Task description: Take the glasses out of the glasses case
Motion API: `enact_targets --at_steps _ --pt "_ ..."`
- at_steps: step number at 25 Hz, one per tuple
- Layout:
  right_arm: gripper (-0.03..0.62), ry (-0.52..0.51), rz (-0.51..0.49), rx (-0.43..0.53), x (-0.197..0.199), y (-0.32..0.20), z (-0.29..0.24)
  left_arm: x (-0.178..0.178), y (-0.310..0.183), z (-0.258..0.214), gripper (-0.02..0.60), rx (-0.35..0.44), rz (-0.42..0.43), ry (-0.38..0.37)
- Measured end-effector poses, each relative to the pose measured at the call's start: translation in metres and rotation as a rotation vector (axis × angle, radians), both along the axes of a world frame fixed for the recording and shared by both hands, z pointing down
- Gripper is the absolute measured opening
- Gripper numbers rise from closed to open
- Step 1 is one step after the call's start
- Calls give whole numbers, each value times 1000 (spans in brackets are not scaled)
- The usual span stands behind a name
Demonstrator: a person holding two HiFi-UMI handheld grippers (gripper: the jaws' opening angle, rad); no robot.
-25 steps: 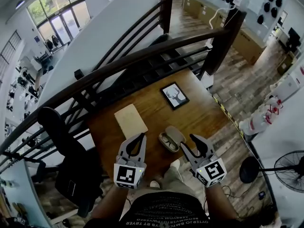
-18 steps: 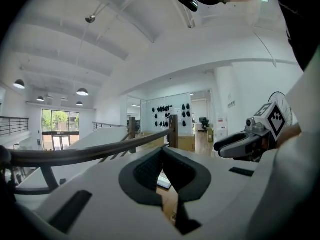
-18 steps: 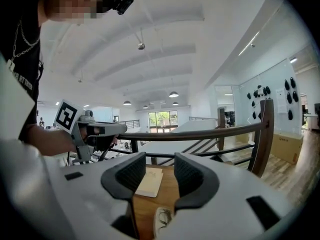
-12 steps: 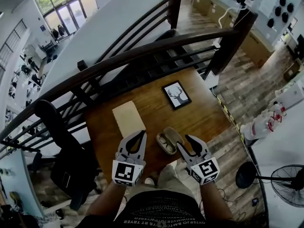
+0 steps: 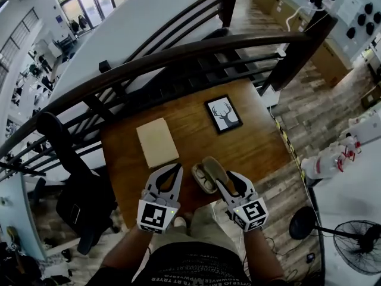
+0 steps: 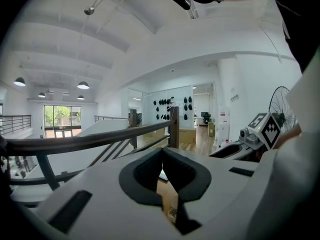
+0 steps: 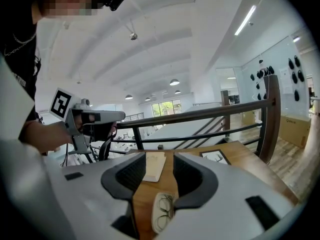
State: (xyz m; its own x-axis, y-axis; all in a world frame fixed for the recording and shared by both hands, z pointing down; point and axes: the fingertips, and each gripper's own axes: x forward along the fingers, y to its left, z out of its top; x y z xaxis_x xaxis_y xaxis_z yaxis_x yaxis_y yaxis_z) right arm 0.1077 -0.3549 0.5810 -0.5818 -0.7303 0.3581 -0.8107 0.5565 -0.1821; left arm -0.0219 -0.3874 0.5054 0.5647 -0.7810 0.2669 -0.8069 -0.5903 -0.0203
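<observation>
Just ahead of the spread right tool (image 5: 228,180) lies the glasses case (image 5: 208,173); left tool (image 5: 174,170) pinched together.

Head view: taken from overhead, steeply down onto the table (image 5: 250,142).
Left gripper view: aimed along its jaws toward the railing (image 6: 75,141).
Right gripper view: held low over the table.
Shared: table, glasses case (image 5: 208,173).

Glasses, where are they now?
In the head view, the glasses lie in the open case on the table, between the left gripper and right gripper.
</observation>
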Motion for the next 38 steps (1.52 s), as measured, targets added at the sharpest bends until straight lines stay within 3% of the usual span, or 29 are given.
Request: enact_targets --at_steps 22,38 --pt "158 60 -94 -224 -13 -4 148 6 -9 45 26 -54 -4 -13" --pt "118 225 -114 -391 -15 -7 235 9 -1 64 26 -88 -15 3"
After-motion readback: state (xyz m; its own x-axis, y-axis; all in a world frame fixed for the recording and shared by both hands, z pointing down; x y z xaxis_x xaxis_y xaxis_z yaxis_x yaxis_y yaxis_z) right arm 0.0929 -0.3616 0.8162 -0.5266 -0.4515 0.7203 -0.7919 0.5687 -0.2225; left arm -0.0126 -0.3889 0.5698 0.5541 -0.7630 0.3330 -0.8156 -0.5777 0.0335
